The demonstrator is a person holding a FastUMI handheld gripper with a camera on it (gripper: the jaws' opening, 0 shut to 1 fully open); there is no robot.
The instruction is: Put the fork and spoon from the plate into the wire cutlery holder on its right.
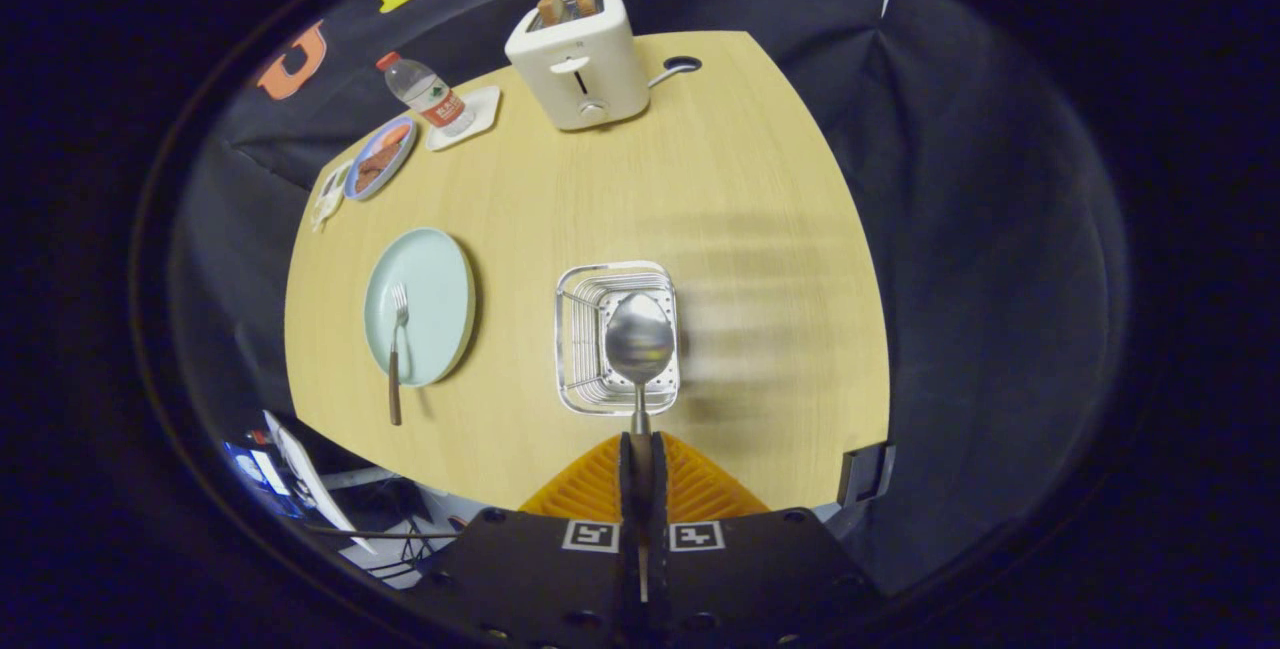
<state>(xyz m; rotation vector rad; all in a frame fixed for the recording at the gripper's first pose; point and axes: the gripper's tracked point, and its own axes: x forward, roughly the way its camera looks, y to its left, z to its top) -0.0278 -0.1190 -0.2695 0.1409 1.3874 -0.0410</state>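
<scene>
Steel spoon (639, 339) handle hidden in hand-held gripper (641, 459)

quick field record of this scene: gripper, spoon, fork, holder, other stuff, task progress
gripper: gripper shut on the spoon's handle, jaws closed together
spoon: spoon held bowl-forward, seen over the wire cutlery holder
holder: wire cutlery holder on the table, right of the plate; nothing visible inside it
fork: fork lies on the plate, handle sticking out past the near rim
other: toaster with bread, water bottle on a coaster, small dish of food at the far side
progress: spoon off the plate, not yet released; fork untouched
</scene>
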